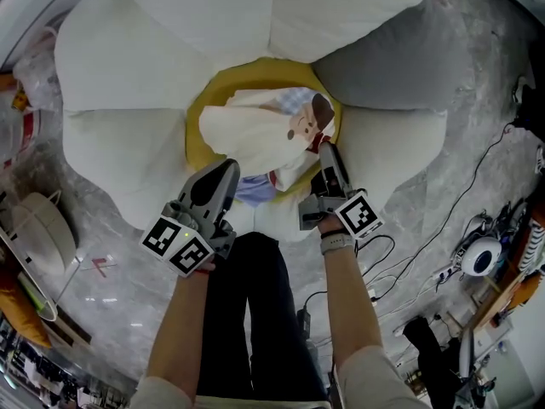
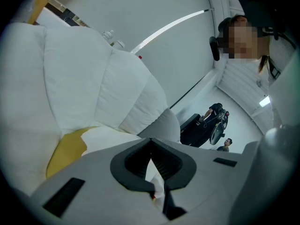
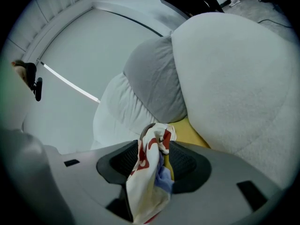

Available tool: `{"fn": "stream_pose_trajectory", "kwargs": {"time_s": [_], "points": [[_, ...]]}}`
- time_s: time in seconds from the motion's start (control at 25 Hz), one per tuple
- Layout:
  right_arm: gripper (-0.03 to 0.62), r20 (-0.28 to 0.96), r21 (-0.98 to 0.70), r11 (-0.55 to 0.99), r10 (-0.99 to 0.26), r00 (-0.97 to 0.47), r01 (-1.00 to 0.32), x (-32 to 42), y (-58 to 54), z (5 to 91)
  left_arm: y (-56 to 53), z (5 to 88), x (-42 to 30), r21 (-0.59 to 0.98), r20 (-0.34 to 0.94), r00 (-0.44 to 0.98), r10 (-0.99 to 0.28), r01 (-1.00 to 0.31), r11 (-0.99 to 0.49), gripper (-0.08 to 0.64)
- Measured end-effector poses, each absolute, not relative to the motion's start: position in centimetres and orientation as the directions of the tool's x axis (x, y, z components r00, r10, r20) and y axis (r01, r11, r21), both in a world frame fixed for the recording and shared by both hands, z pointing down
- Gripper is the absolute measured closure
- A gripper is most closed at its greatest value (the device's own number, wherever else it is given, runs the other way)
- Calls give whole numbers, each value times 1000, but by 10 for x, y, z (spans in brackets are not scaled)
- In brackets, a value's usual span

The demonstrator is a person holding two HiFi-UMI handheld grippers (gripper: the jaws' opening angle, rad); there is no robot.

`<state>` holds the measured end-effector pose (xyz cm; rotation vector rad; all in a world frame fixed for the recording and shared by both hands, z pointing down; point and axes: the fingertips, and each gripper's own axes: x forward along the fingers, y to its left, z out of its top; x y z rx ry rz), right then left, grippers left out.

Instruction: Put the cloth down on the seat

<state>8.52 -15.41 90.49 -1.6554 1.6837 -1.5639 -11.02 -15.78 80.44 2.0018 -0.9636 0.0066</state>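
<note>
Floor: grey marbled floor [image 1: 119, 271] lies on every side of you, and the flower-shaped seat [image 1: 170, 24] spreads across it straight ahead.
Right gripper: your right gripper [image 1: 329, 153] has its jaws clamped on a bunched corner of the cloth [image 1: 255, 130]. In the right gripper view the fabric, cream with red and blue print, stands up between the pads and hangs down toward the camera.
Left gripper: your left gripper [image 1: 223, 173] is pressed together as well. Its tips meet, and the left gripper view shows a sliver of pale cloth caught in the gap just behind them.
Marker cubes: you've got one on each tool, the left marker cube [image 1: 177, 245] and the right marker cube [image 1: 358, 213]. Both sit on the near side, either side of your dark trousers [image 1: 255, 313].
Cloth: it lies bunched on the yellow centre [image 1: 200, 100] of the seat and covers most of it. Its near edge runs between your two grippers, with the right corner drawn up into the right jaws.
Yellow centre: its rim shows bare round the far and left edges of the cloth.
Petals: white petals [image 1: 119, 152] ring the centre at the far, left and right edges. One grey petal [image 1: 392, 58] fills the far right corner, touching the yellow rim.
</note>
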Motion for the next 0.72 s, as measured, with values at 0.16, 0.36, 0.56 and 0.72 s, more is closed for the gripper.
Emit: {"fn": "stream_pose_trajectory", "kwargs": {"time_s": [0.16, 0.36, 0.56, 0.72], "points": [[396, 452, -813, -263, -848, -278, -520, 86, -150, 894, -157, 794, -110, 716, 347, 697, -628, -629, -302, 546], [407, 438, -802, -217, -848, -300, -557, 81, -148, 871, -154, 777, -107, 709, 350, 703, -619, -631, -315, 546], [485, 363, -827, -117, -858, -364, -550, 66, -151, 841, -149, 761, -104, 683, 363, 715, -598, -641, -350, 546], [540, 330, -826, -34, -839, -434, -563, 51, -149, 814, -143, 745, -100, 679, 366, 728, -579, -635, -369, 546]]}}
